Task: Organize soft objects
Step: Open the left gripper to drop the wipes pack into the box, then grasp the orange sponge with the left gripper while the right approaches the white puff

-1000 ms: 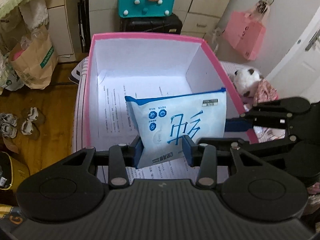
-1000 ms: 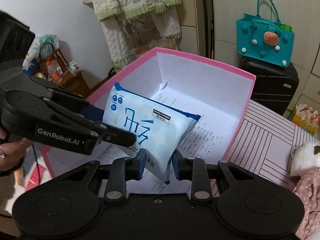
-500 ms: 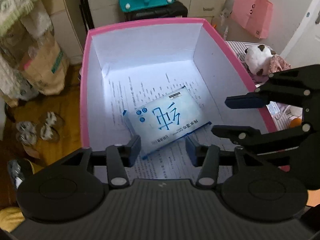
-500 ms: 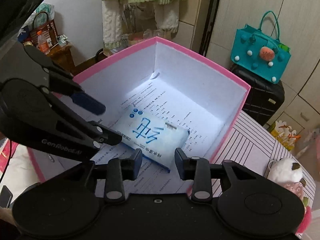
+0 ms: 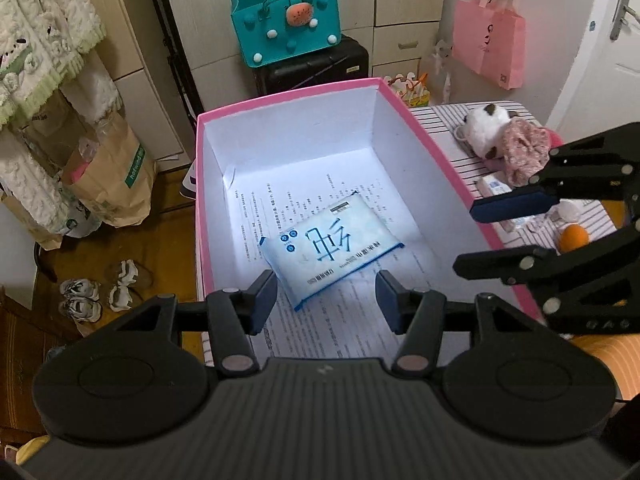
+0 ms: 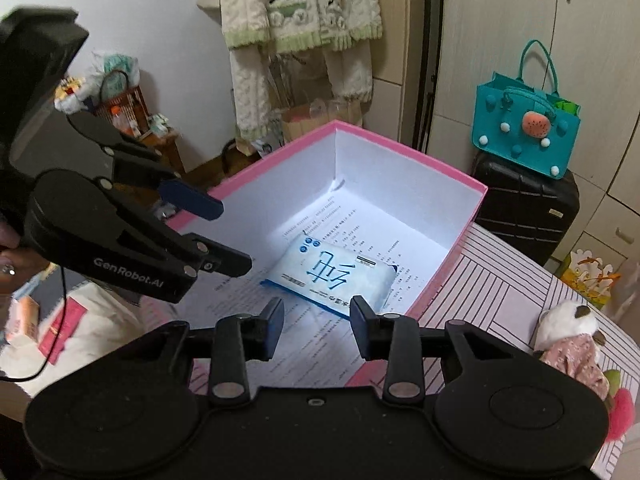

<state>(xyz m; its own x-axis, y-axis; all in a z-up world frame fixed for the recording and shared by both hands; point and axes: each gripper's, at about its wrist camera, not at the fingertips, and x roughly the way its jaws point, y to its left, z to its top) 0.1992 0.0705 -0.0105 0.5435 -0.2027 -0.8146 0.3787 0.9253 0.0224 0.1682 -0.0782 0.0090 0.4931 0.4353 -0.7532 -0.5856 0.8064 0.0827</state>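
Note:
A white-and-blue soft tissue pack point(image 5: 328, 250) point(image 6: 332, 276) lies flat on the printed paper lining the bottom of a pink-rimmed white box point(image 5: 288, 98) point(image 6: 400, 148). My left gripper point(image 5: 326, 296) hovers above the box's near end, open, with nothing between its pads. My right gripper point(image 6: 318, 314) is also open and empty, raised over the box's near corner. Each gripper shows in the other's view: the right gripper point(image 5: 492, 236) above the right wall, the left gripper point(image 6: 224, 236) above the left wall. A plush toy point(image 5: 492, 136) point(image 6: 568, 332) lies on the striped table.
Beside the box, the striped table point(image 5: 464, 120) also carries small packets point(image 5: 496, 188) and an orange ball point(image 5: 573, 237). Behind the box stand a black suitcase point(image 5: 312, 68) with a teal bag point(image 5: 286, 20). Paper bags point(image 5: 112, 172) and shoes point(image 5: 100, 292) are on the floor at the left.
Both grippers opened and let go of the tissue pack, which dropped from upright to flat on the box floor. Both grippers then rose and drew back from the box.

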